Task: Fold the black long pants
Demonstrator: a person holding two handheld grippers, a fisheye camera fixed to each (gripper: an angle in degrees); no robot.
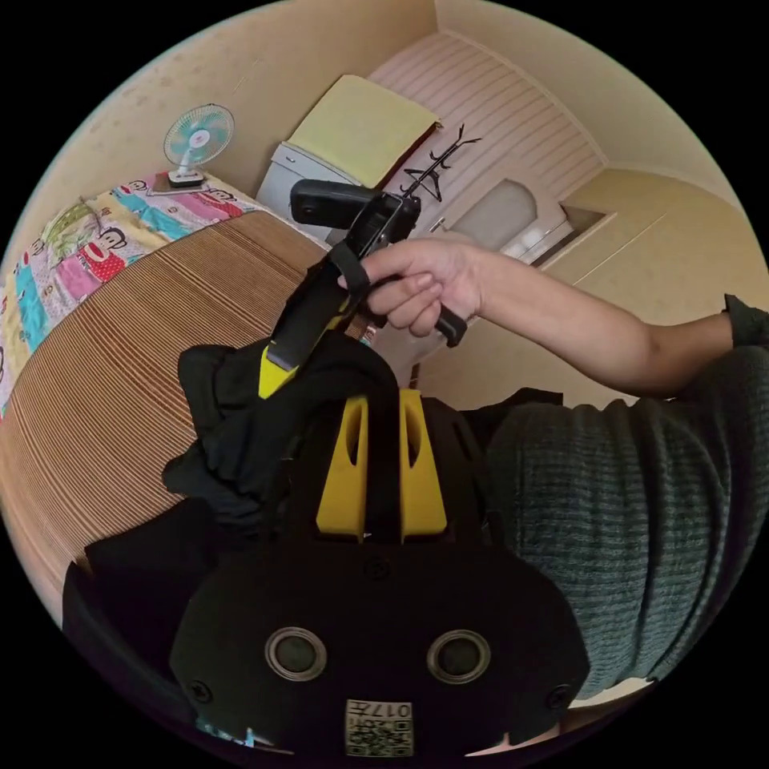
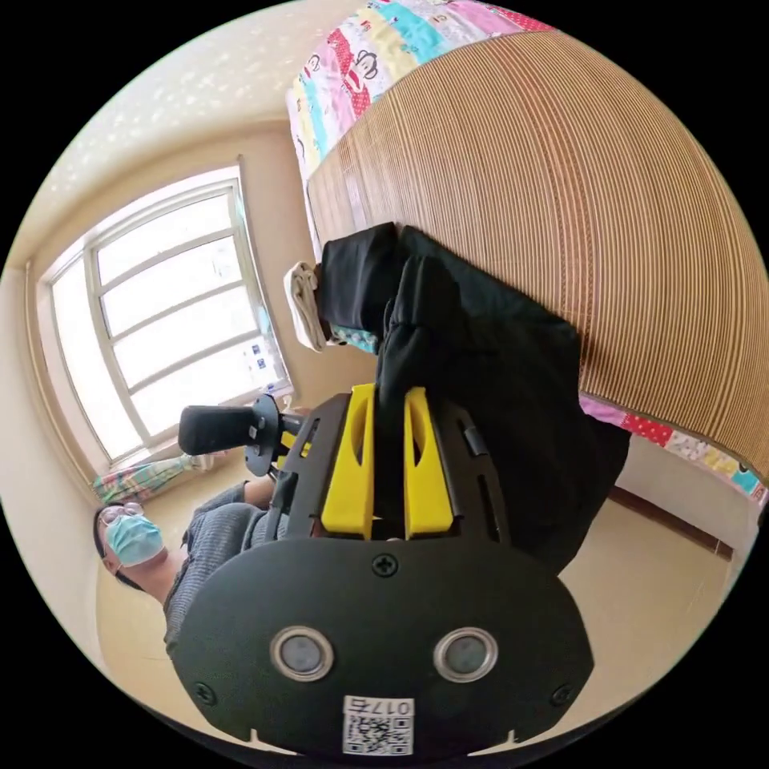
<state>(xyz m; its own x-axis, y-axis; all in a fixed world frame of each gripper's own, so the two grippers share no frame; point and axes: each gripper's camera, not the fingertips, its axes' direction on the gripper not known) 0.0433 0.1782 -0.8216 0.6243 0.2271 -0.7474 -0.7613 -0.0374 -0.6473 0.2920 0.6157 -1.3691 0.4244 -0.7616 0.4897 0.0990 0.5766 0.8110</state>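
Both grippers clamp the black long pants [image 2: 481, 352], a soft matte bundle bunched and creased, lifted just above the ribbed bamboo mat [image 2: 577, 200] that covers the bed. Seen from its own camera, the left gripper [image 1: 382, 400] has its yellow jaws clenched on a fold of the cloth; the right gripper [image 2: 390, 396] pinches another thick fold likewise (and appears in the left gripper view, held by the person's hand [image 1: 416, 284]). Beyond the mat's far edge lies a cartoon-print patchwork sheet [image 1: 88, 240].
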